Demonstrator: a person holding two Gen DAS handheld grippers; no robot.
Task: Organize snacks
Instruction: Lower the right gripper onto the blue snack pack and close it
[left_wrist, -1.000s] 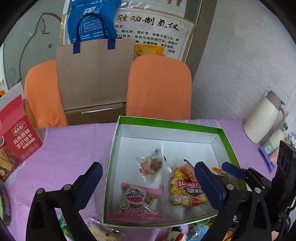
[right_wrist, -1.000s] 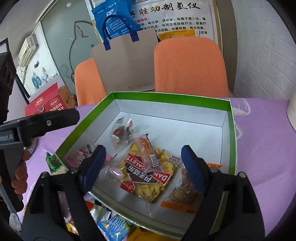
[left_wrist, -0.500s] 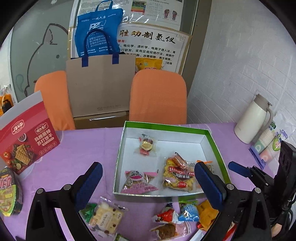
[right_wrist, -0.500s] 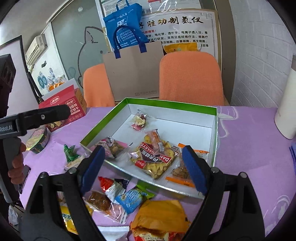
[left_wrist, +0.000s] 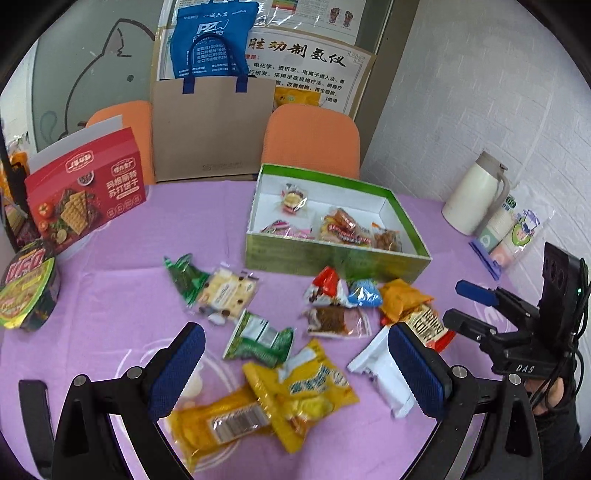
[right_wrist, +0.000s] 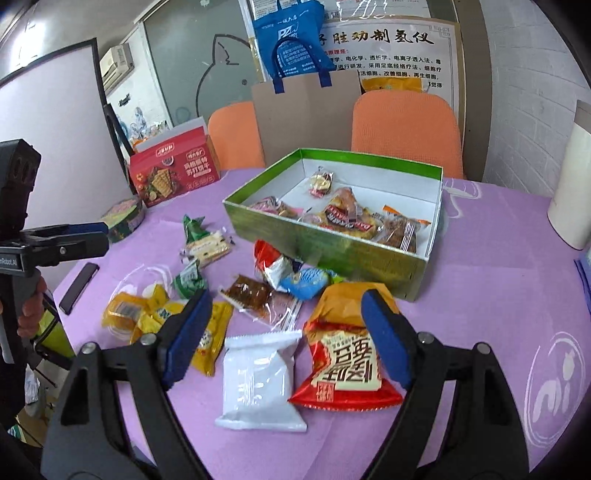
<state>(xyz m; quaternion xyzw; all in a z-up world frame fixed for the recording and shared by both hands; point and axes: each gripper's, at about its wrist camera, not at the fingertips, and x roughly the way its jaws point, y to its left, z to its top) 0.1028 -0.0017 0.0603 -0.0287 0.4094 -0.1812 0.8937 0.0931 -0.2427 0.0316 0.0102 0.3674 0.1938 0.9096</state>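
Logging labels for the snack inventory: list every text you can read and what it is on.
"PZ": blue bag.
"胜功制氢仪": poster heading; its small print is too fine to read.
"DAS": right claw body, left wrist view.
"Robot.AI": left claw body, right wrist view.
Red box: Chinese text too blurred to read.
Red-orange packet: large characters upside down, not legible.
Other wrappers: unreadable.

Both grippers, left gripper and right gripper, have black arms, blue textured pads and silver screws.

My purple tabletop carries the green box toward its far edge, loose snack packets nearer me, a thermos right.
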